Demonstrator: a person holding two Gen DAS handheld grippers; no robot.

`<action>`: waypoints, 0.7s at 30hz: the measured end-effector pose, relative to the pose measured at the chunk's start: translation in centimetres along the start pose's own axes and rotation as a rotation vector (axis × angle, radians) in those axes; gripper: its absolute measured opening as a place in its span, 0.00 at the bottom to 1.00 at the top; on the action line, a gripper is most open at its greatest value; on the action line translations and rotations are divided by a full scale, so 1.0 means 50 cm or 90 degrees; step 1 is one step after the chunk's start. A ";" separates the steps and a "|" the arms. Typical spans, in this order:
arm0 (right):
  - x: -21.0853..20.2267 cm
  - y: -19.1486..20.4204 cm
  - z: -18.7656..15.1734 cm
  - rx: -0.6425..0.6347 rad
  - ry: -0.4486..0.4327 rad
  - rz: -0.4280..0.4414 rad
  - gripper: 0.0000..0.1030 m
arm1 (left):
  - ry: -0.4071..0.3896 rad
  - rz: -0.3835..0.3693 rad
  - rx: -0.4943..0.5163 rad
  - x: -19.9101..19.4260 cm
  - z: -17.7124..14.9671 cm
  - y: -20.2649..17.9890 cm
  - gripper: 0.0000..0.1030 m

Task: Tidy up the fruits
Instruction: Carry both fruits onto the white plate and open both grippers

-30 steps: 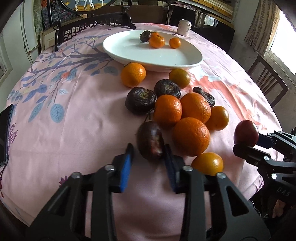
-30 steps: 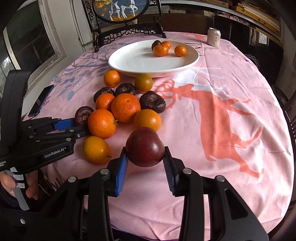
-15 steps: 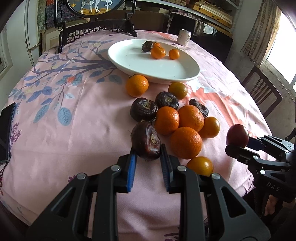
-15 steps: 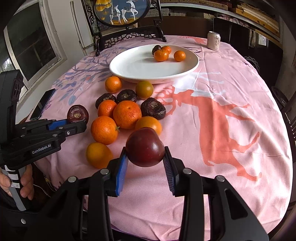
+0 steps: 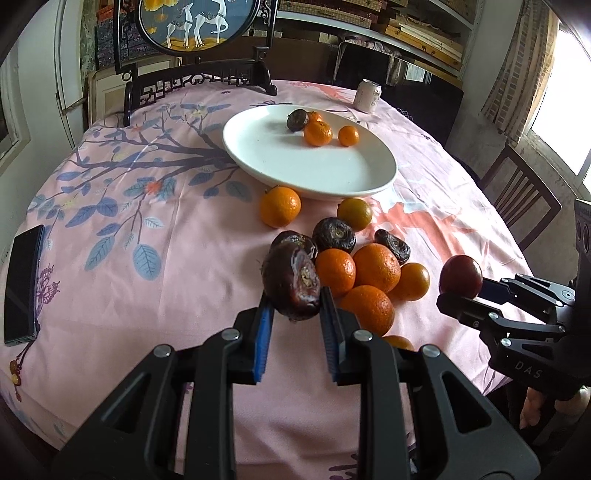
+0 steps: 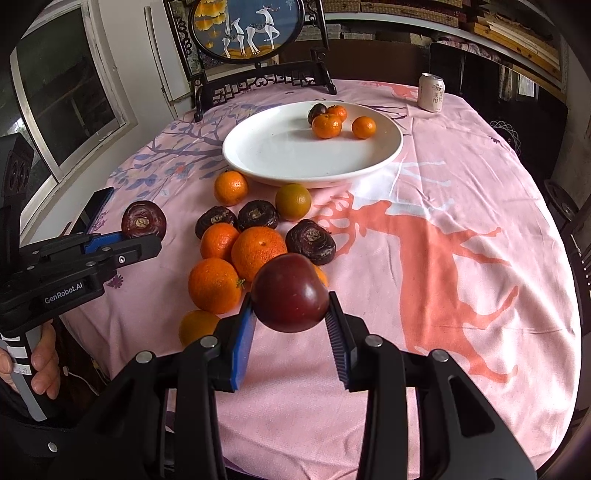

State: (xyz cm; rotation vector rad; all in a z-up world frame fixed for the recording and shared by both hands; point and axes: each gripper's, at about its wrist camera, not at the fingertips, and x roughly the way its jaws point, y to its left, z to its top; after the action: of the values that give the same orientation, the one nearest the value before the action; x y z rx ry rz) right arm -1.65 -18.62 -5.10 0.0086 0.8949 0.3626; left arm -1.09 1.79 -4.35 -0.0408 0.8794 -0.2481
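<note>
My left gripper [image 5: 295, 308] is shut on a dark wrinkled fruit [image 5: 291, 282] and holds it above the pink tablecloth; it also shows in the right wrist view [image 6: 143, 219]. My right gripper [image 6: 290, 314] is shut on a smooth dark red fruit [image 6: 290, 291], held above the cloth; it also shows in the left wrist view [image 5: 461, 275]. A pile of oranges [image 6: 258, 251] and dark wrinkled fruits [image 6: 310, 240] lies on the cloth between the grippers. A white plate [image 6: 280, 155] behind the pile holds three small oranges [image 6: 327, 125] and one dark fruit [image 6: 317, 110].
A drink can [image 6: 431, 92] stands at the far right of the table. A black phone [image 5: 22, 284] lies near the left edge. A framed deer picture on a dark stand [image 6: 255, 33] stands at the far edge. A wooden chair [image 5: 524, 195] is at the right.
My left gripper closed on the dark wrinkled fruit at the pile's near edge and lifted it off the cloth. My right gripper kept hold of the dark red fruit and rose slightly.
</note>
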 end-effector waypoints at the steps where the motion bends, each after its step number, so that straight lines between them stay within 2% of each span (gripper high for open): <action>1: 0.002 -0.001 0.003 0.000 0.001 0.001 0.37 | -0.002 0.000 0.001 0.000 0.006 0.000 0.24; 5: 0.007 -0.002 0.040 -0.020 0.004 0.003 0.37 | -0.006 -0.005 0.007 0.002 0.049 -0.002 0.24; 11: 0.051 -0.041 0.189 -0.039 -0.005 0.002 0.37 | 0.001 0.006 0.009 0.050 0.199 0.008 0.24; 14: 0.102 -0.064 0.268 -0.045 -0.001 -0.016 0.37 | 0.010 0.031 0.002 0.109 0.286 0.024 0.24; 17: 0.171 -0.090 0.332 -0.045 0.017 -0.033 0.37 | 0.040 0.031 -0.014 0.189 0.360 0.042 0.24; 21: 0.247 -0.127 0.381 -0.038 0.043 -0.043 0.37 | 0.075 0.039 -0.021 0.286 0.413 0.054 0.24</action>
State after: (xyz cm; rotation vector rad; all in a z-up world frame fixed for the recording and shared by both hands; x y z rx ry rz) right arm 21.85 -18.01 -3.49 -0.0891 0.9485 0.3273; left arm 24.02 -0.27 -2.35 -0.0304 1.0009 -0.1791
